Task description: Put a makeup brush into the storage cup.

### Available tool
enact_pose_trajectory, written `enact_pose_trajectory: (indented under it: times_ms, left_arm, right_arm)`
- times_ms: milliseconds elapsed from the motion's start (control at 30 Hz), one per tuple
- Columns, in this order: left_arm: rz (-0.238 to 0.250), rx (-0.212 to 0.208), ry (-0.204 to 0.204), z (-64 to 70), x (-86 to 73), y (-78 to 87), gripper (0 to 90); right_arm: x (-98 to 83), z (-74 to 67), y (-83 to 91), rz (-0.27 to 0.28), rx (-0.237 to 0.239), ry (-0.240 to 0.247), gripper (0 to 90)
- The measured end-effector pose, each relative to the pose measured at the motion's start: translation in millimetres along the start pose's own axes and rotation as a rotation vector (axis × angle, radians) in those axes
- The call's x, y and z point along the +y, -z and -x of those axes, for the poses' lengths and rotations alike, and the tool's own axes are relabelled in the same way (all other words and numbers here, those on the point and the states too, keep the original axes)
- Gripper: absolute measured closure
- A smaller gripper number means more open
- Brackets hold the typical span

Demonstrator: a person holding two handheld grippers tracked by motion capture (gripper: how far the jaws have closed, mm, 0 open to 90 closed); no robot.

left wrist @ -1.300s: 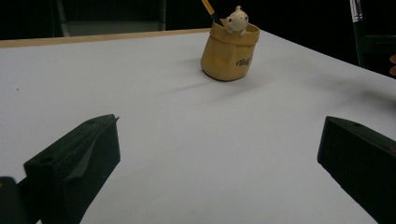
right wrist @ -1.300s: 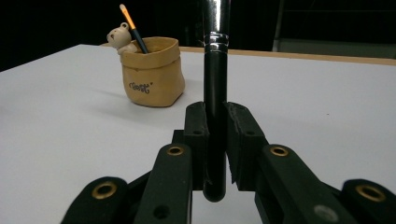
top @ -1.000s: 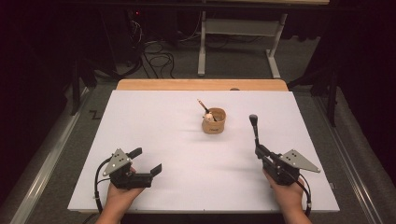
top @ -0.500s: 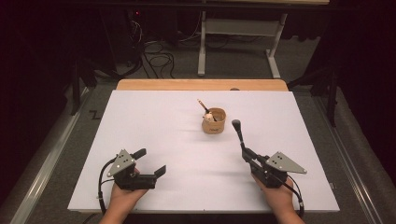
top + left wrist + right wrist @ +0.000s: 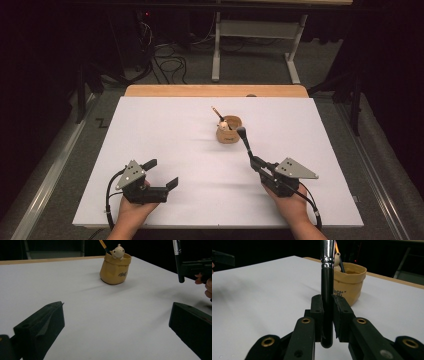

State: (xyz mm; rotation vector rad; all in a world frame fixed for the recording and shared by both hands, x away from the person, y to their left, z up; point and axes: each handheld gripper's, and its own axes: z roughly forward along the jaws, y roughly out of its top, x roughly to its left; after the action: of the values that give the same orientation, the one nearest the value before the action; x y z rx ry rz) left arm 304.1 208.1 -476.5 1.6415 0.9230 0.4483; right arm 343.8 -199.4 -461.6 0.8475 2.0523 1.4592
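Clamping a black brush (image 5: 327, 305), the right tongs (image 5: 327, 312) hold it upright.

Right gripper (image 5: 257, 161) clamped on a black brush (image 5: 245, 141), brush end up, tip just beside the tan cup (image 5: 230, 131) mid-table. Pencil (image 5: 218, 113) sticks out of the cup. Left gripper (image 5: 161, 173) low at near-left of the white table (image 5: 165, 125), jaws apart, nothing between them.
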Motion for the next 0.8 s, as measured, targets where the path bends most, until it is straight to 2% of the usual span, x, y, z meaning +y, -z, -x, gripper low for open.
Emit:
enact_pose_trajectory:
  times_ms: [200,400,500,600,800]
  left_arm:
    - [0.015,0.001,-0.007,5.1,10.5,2.7,1.8]
    - [-0.007,-0.01,-0.007,6.6,17.1,-2.1,2.0]
    - [-0.034,-0.015,-0.037,9.8,21.9,-5.6,2.2]
    - [-0.025,-0.025,-0.048,13.8,27.2,-5.9,3.1]
    - [-0.005,-0.054,-0.037,19.6,30.9,-11.1,4.7]
  right_arm:
    - [-1.6,-5.0,-3.9,0.008,0.009,0.002,80.6]
    - [-1.4,-11.2,-2.7,0.023,0.028,0.024,80.5]
    - [-1.8,-15.0,-2.6,0.013,0.039,0.03,80.5]
    - [-1.9,-18.8,-3.6,0.025,0.047,0.04,80.6]
    - [0.4,-26.1,-4.8,0.042,0.065,0.045,80.5]
